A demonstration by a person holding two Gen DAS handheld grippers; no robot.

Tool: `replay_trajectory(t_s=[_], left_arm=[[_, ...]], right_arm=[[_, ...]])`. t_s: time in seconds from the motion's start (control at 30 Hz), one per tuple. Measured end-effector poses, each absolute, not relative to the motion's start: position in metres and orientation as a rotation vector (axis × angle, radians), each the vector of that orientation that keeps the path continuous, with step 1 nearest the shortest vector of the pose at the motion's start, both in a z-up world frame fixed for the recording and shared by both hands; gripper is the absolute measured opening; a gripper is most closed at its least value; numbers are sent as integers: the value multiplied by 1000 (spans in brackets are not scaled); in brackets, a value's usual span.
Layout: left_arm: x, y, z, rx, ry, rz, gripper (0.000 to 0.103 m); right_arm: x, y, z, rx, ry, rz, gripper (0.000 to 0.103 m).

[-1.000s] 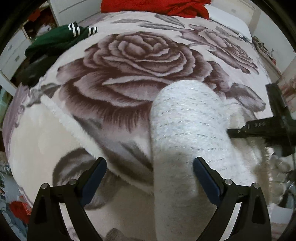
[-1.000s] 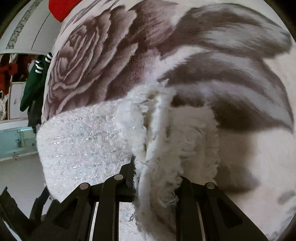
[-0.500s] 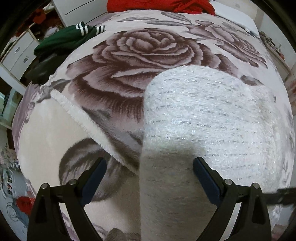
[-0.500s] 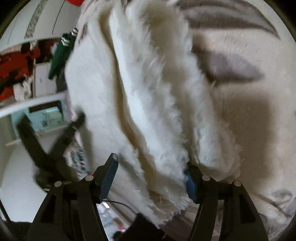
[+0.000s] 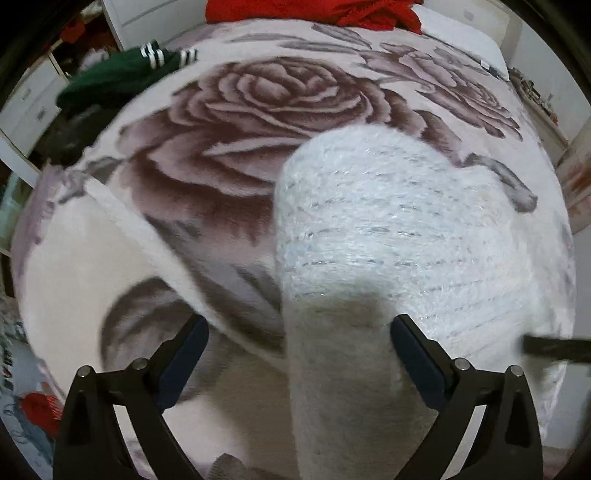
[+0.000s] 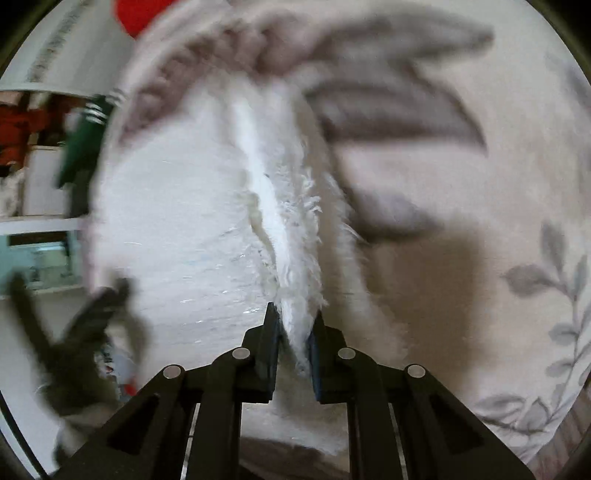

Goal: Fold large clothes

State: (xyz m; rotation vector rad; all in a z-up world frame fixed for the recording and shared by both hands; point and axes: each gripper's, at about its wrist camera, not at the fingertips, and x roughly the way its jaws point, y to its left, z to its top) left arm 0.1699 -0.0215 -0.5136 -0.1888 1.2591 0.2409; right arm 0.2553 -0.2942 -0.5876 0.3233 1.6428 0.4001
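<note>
A white fuzzy sweater (image 5: 388, 229) with silver threads lies on the rose-patterned blanket (image 5: 266, 96). My left gripper (image 5: 298, 321) hovers over its near end, jaws opening wide. A strip of the sweater runs between the fingers, closer to the right pad, and neither pad presses on it. In the right wrist view my right gripper (image 6: 294, 312) is closing tight on a raised fuzzy fold of the sweater (image 6: 177, 221). That view also shows the left gripper (image 6: 74, 332) blurred at the lower left. The right gripper's dark tip (image 5: 554, 347) shows at the sweater's right edge.
A green garment with white stripes (image 5: 110, 77) lies at the bed's far left edge, and a red cloth (image 5: 314, 9) at the head. White drawers (image 5: 29, 103) stand left of the bed. The blanket's leaf-patterned part (image 6: 535, 295) stretches to the right.
The right gripper let go, shifted sideways along the sweater and clamped again on a fuzzy fold. The sweater now lies spread wider to the right. The left gripper stayed in place.
</note>
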Motion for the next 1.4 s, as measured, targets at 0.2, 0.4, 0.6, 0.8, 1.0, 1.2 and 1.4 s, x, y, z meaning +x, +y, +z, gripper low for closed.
replay_trajectory(t_s=[0.2, 0.4, 0.6, 0.8, 1.0, 1.2, 1.4], left_arm=[[163, -12, -502, -239, 1273, 253, 103], [136, 21, -482, -285, 1226, 331, 102], [128, 39, -511, -512, 1255, 284, 102], [140, 38, -547, -775, 1243, -8, 102], [155, 33, -569, -864, 1158, -113, 90], [158, 40, -554, -842, 1115, -149, 72], [178, 38, -523, -780, 1115, -220, 70]], right_arm=[[259, -290, -607, 378, 1685, 446, 26], [268, -318, -571, 486, 1584, 560, 87], [298, -282, -624, 409, 1634, 718, 92], [324, -274, -671, 642, 1724, 992, 100], [328, -246, -676, 651, 1745, 1076, 98], [315, -259, -652, 736, 1657, 1039, 59], [303, -276, -608, 789, 1555, 1004, 53]])
